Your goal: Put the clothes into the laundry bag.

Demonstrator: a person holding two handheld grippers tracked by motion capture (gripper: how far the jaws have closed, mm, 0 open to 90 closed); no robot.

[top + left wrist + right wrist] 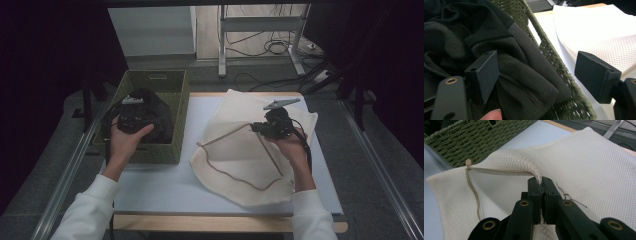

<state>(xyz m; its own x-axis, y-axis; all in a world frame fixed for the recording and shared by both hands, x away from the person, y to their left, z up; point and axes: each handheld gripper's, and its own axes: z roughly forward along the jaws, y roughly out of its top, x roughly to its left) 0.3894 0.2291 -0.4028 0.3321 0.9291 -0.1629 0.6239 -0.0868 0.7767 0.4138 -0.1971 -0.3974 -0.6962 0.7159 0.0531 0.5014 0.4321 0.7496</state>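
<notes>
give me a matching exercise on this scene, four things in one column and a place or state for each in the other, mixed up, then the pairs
Things:
1. left gripper
2. right gripper
3. black garment
4. white mesh laundry bag

Places or states:
A. draped over the edge of the green woven basket
B. lying on the table top, zipper part open
C. jaws spread wide apart
D. jaws shut on mesh fabric

Pairs: 1-C, 2-D, 3-A, 4-B

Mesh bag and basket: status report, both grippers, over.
Right gripper shut on mesh bag edge, mouth lifted. Left gripper open over dark garment in green basket. Nothing blocking between them.
</notes>
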